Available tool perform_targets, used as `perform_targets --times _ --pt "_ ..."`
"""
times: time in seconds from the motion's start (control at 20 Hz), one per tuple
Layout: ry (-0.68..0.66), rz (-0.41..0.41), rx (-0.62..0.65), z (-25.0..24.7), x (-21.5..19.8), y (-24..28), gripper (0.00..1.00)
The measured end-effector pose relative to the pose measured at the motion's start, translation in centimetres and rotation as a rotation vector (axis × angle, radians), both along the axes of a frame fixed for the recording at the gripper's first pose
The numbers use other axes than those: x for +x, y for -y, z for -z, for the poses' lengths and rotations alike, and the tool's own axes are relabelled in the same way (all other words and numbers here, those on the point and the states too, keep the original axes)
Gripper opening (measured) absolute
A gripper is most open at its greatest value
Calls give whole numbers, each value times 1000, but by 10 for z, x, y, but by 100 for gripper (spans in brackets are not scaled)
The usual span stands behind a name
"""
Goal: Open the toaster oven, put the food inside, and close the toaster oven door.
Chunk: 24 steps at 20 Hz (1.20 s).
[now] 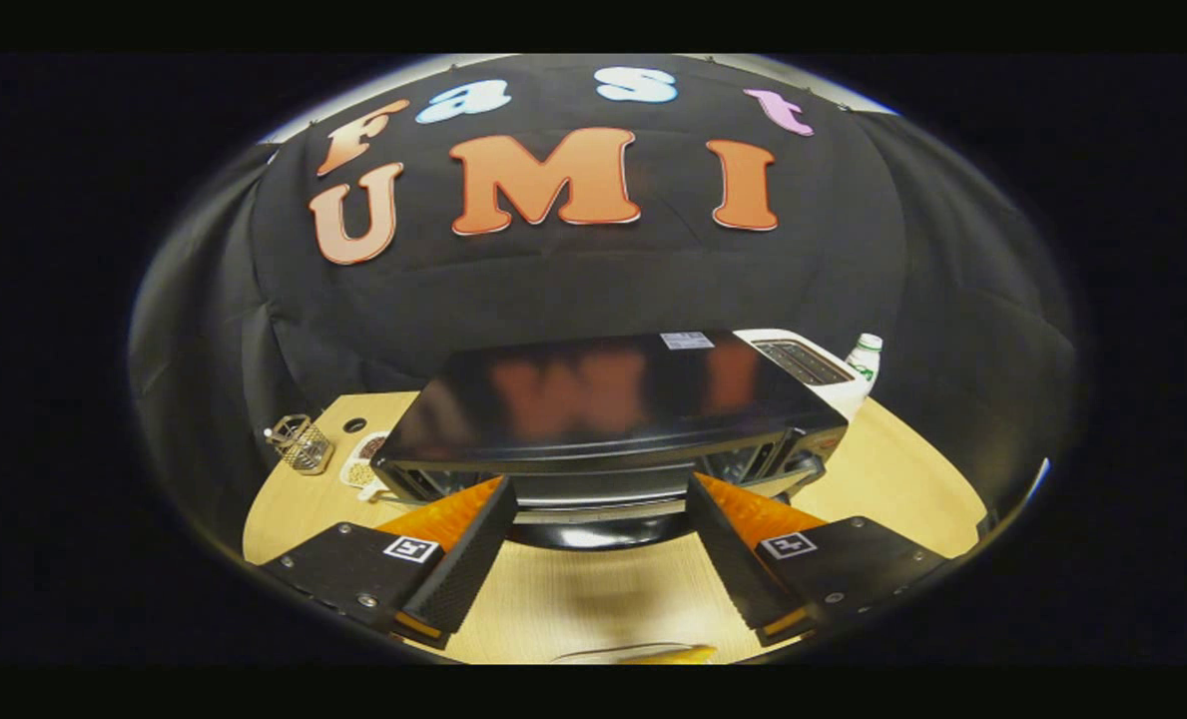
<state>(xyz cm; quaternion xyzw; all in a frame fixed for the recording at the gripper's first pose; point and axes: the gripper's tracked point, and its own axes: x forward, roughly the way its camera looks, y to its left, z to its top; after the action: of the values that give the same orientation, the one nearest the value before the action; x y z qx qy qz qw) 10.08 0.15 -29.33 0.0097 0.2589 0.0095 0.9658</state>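
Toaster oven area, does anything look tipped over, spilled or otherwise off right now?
Nothing stands out. The toaster oven sits level on the table, the wire basket and bottle stand upright, and the open claw frames the oven's front without touching it.

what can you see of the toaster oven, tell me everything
The toaster oven is a black box with a glossy top that mirrors the wall and bears a small white sticker. It stands on the wooden table, its front just ahead of the open gripper, whose fingers flank its metal handle without touching. Whether the door is shut is unclear.
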Motion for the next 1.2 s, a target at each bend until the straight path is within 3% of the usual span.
perform_targets --times 0.65,1.2 --pt "-88 66 4 48 -68 15 100" --pt "-165 121 -116 89 -90 29 100"
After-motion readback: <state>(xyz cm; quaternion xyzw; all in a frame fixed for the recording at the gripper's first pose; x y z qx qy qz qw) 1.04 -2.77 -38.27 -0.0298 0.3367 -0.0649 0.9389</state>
